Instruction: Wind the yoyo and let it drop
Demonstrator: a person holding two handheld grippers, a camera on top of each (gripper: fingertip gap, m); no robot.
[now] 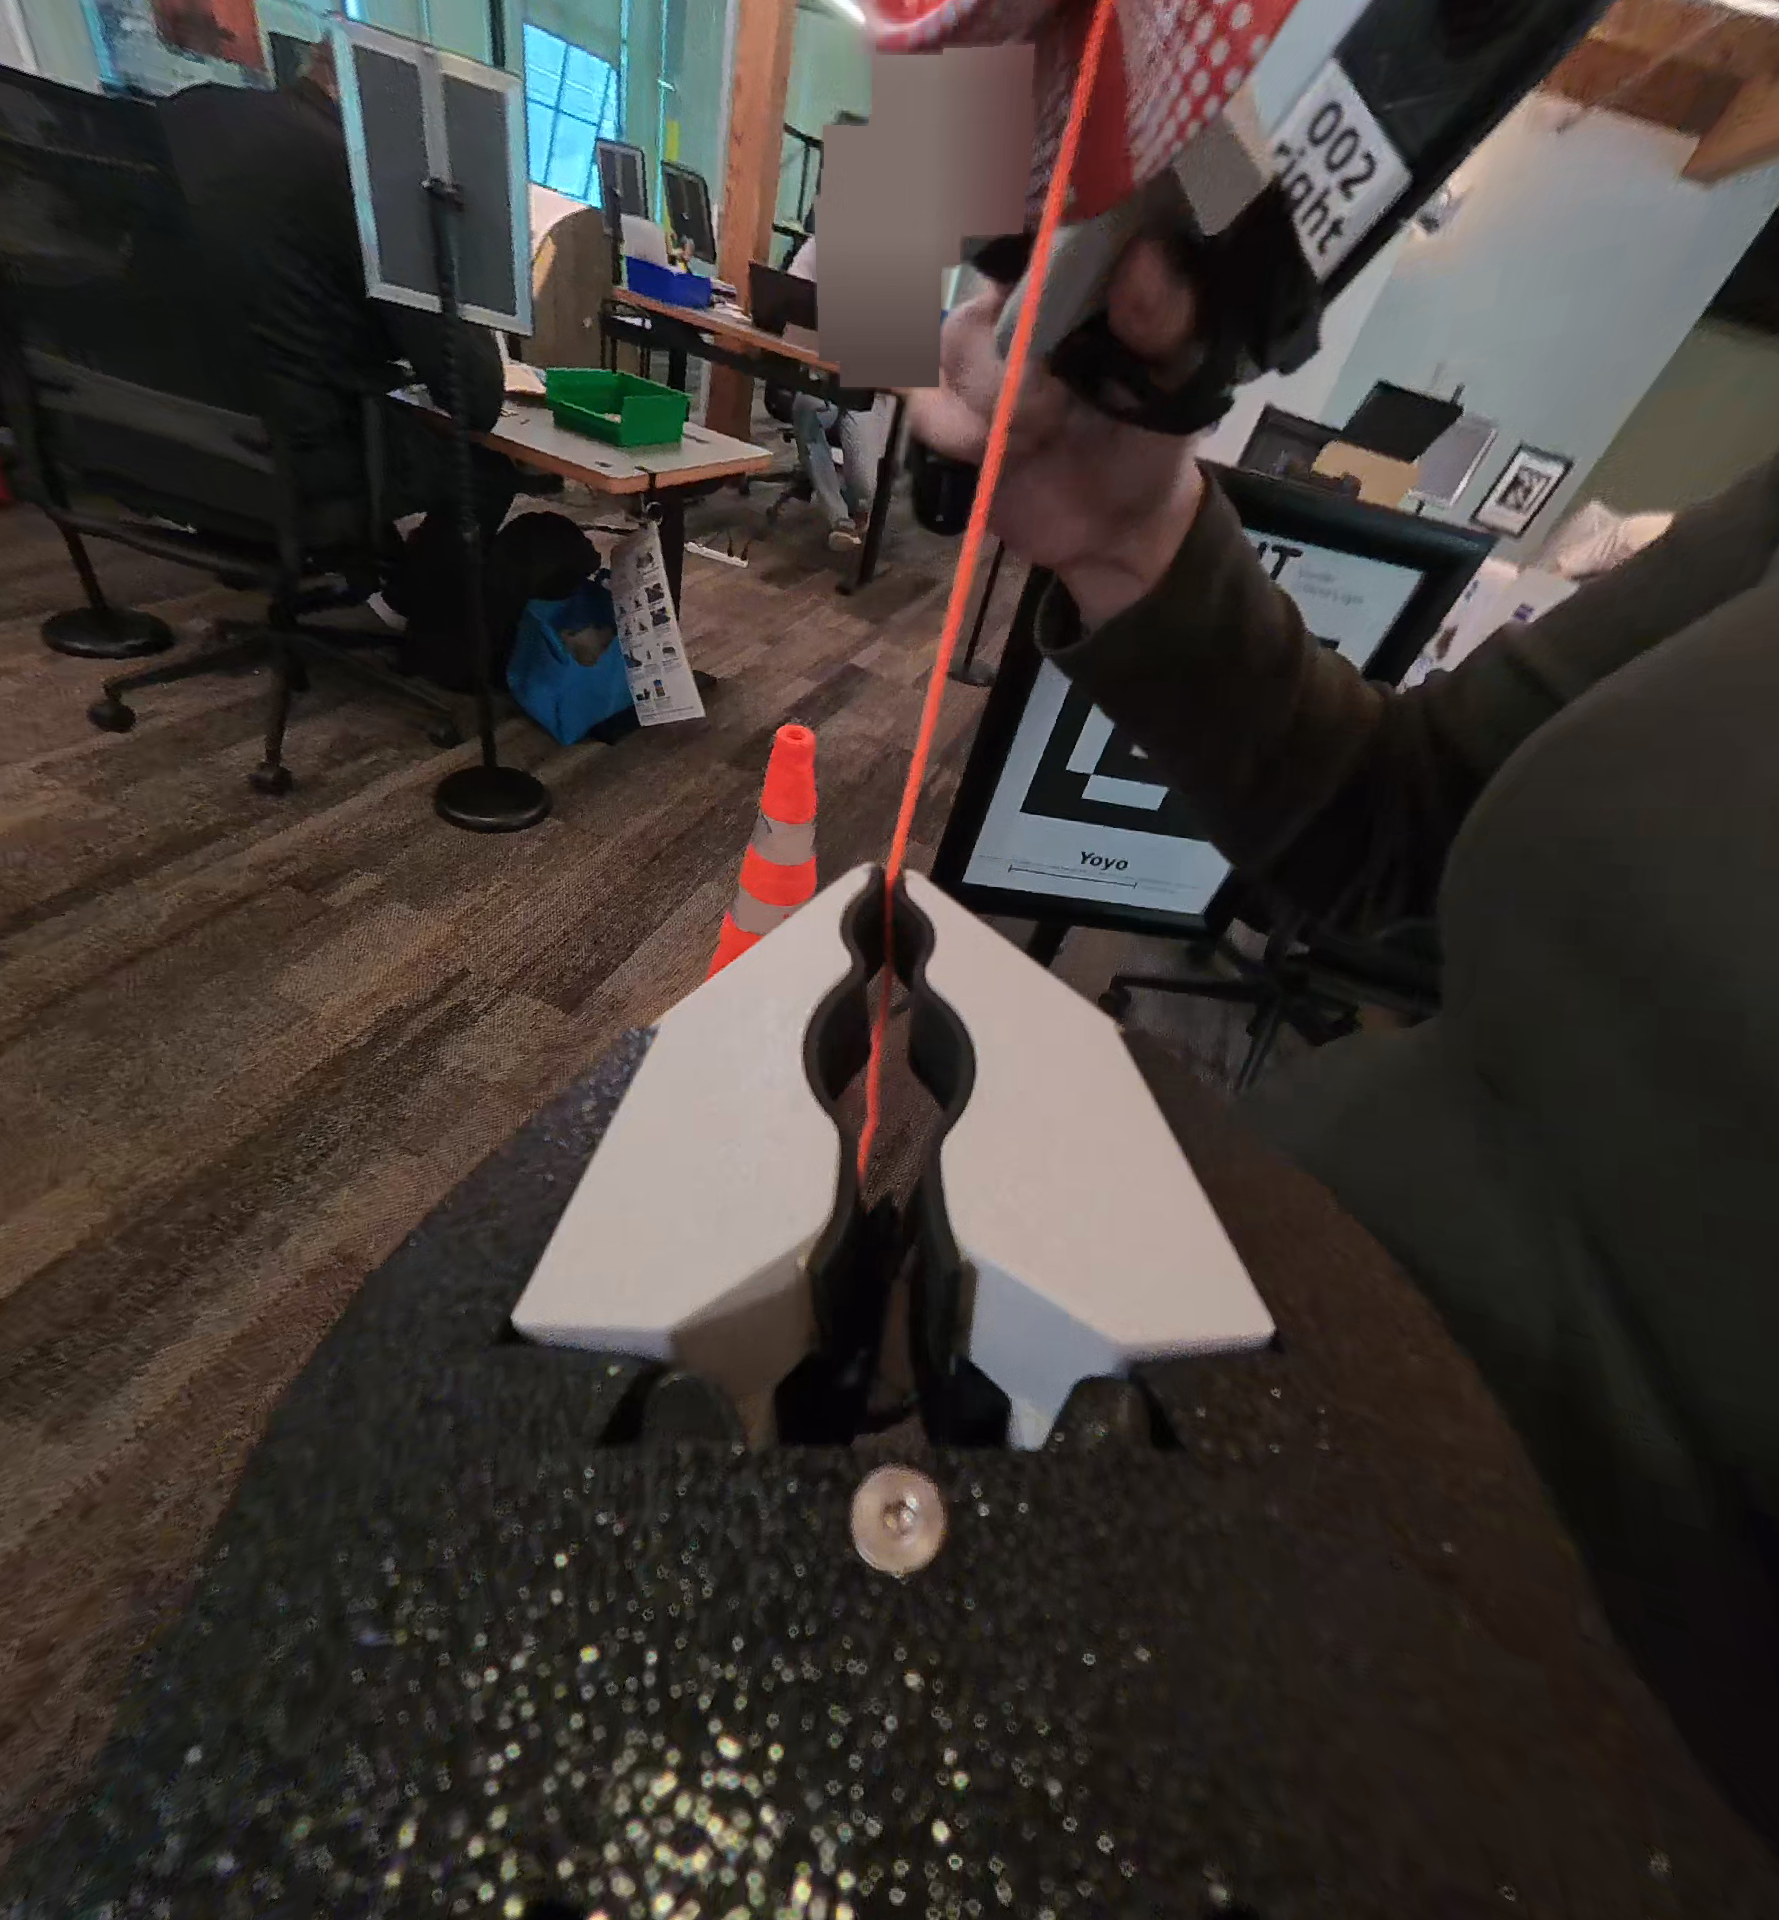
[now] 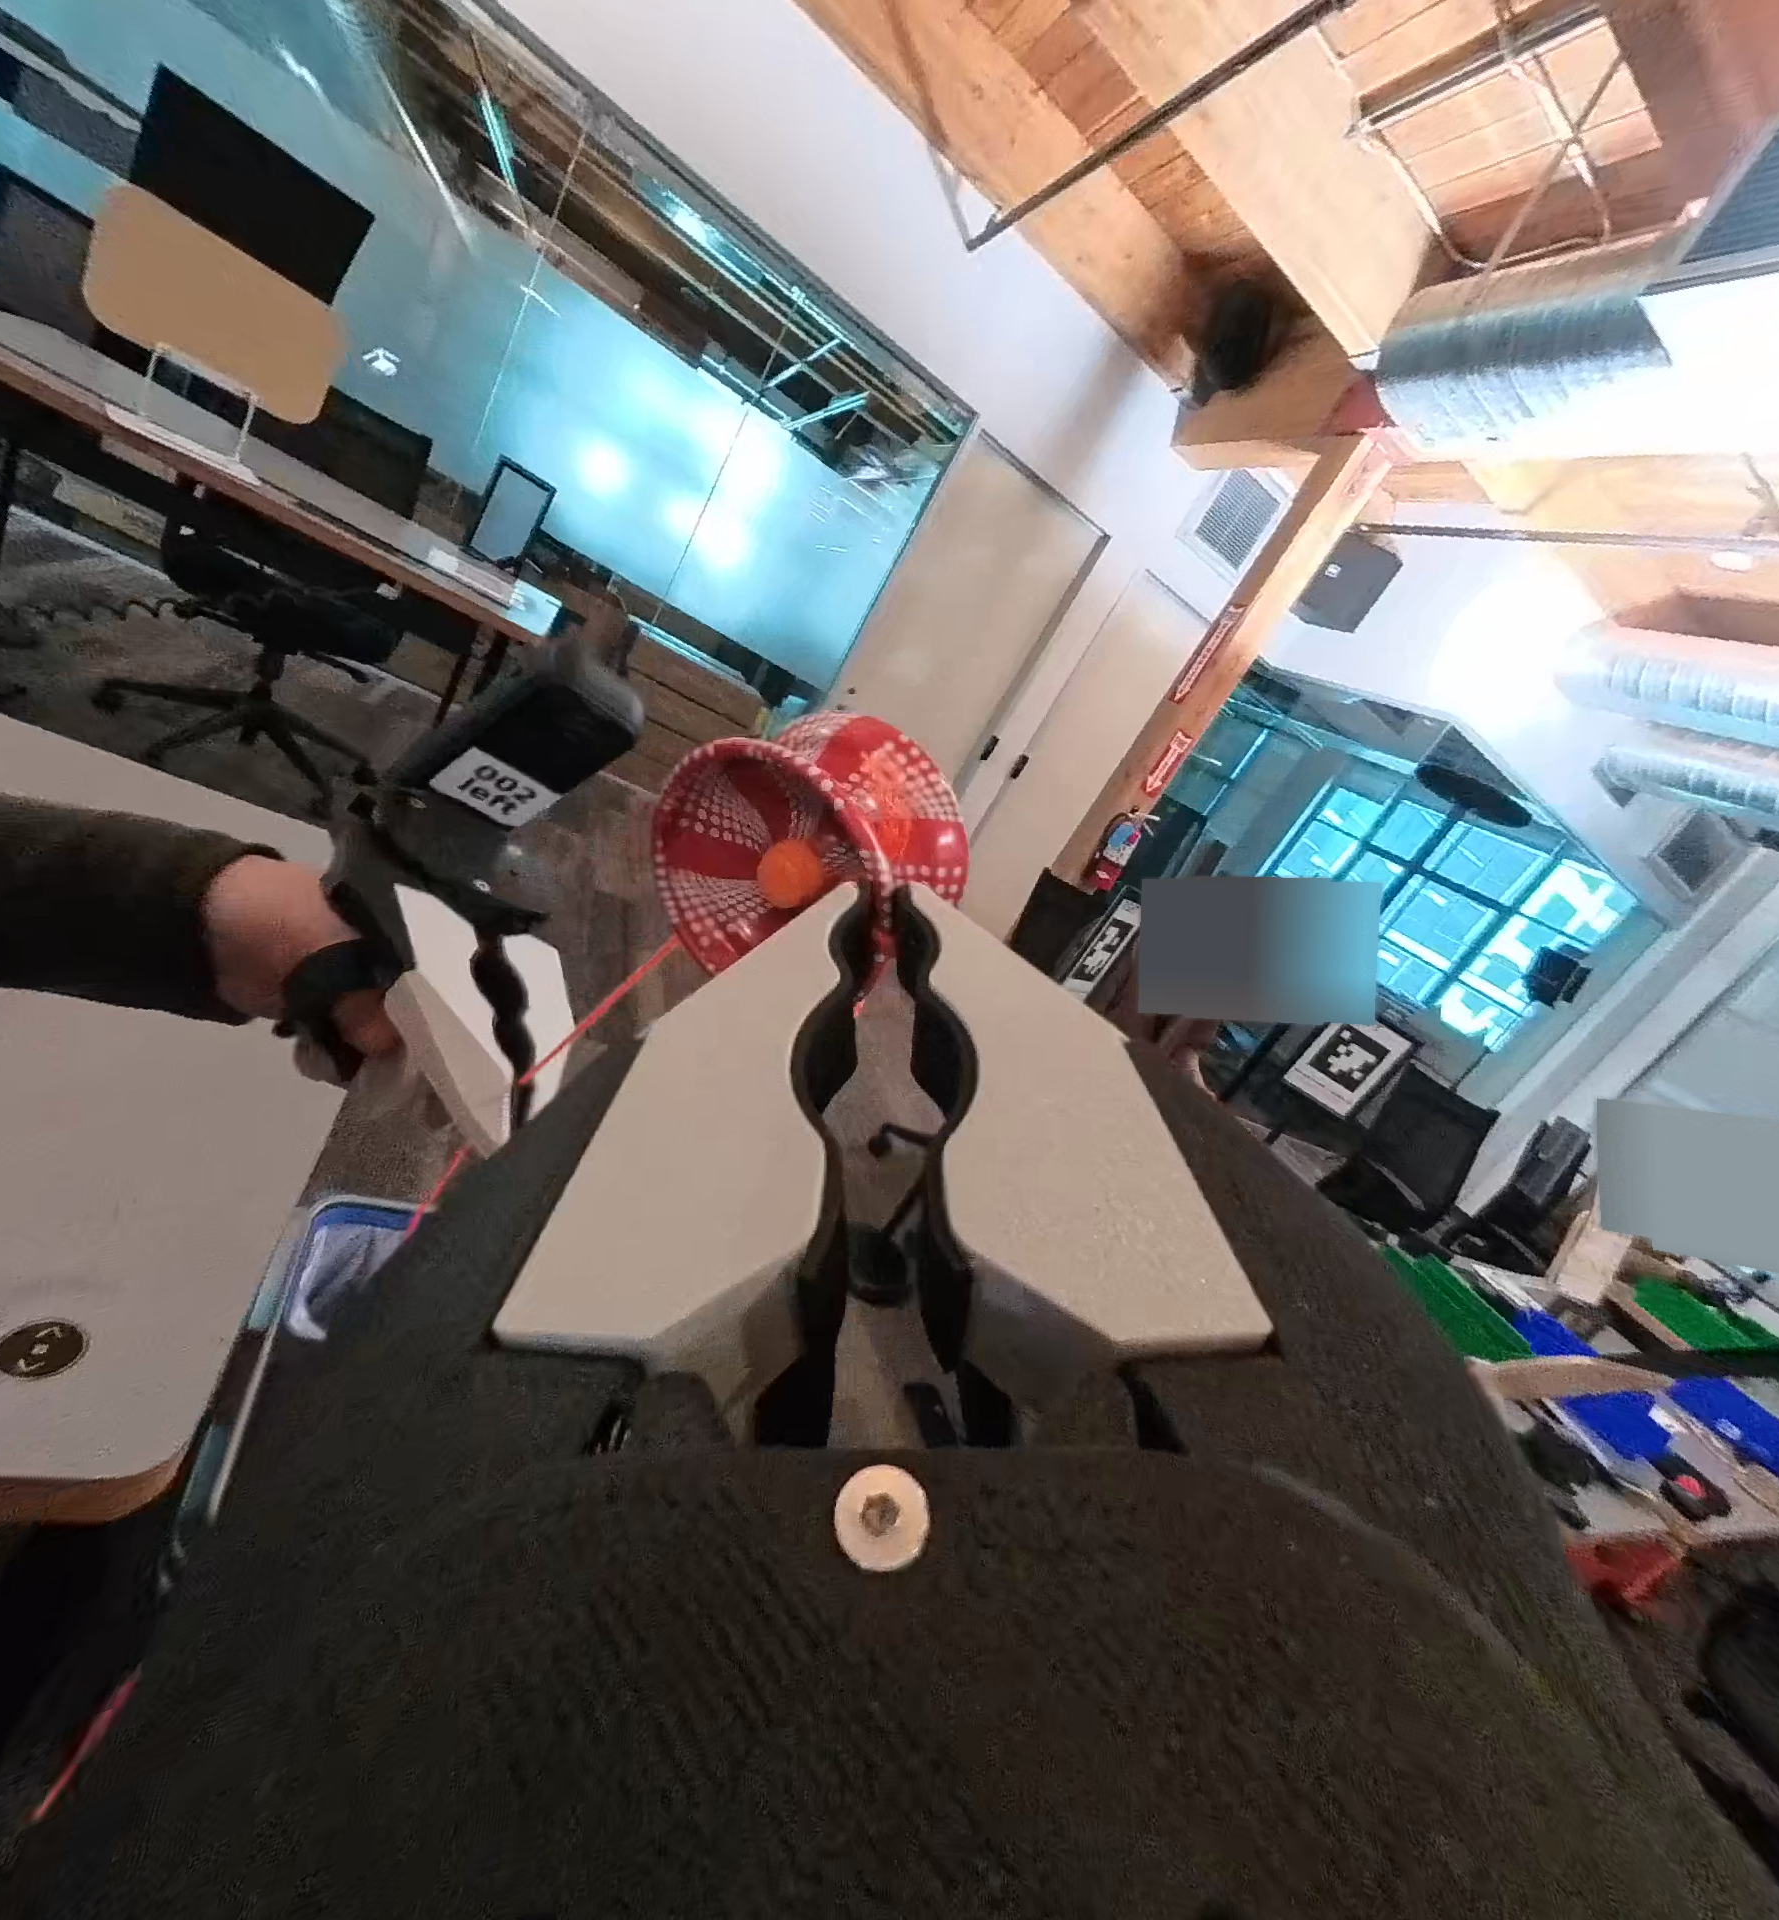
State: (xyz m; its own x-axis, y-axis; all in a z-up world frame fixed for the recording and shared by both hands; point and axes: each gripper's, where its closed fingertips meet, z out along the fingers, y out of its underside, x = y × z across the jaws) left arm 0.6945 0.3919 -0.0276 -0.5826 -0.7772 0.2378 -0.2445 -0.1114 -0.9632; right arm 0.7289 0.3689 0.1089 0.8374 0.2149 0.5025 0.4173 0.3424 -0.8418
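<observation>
The red yoyo [image 2: 812, 831] with white dots and an orange hub is up in the air. My right gripper [image 2: 880, 909] is shut on its rim. The orange string [image 1: 952, 540] runs taut from the yoyo [image 1: 1124, 73] at the top edge down into my left gripper [image 1: 890, 899], which is shut on it. In the right wrist view the left gripper [image 2: 469, 1070] is lower left of the yoyo, and the string [image 2: 604, 1013] slants down to it and on past it. The hand [image 1: 1072, 468] holding the right gripper is just right of the string.
An orange traffic cone [image 1: 783, 831] and a framed sign on a stand [image 1: 1113, 790] stand on the wood-pattern floor ahead. A seated person in an office chair [image 1: 241, 436] and a desk with a green bin [image 1: 615, 405] are at the left. A white table [image 2: 85, 1195] is beside the left gripper. The left gripper's tips are roughly 15 centimetres from the right gripper's.
</observation>
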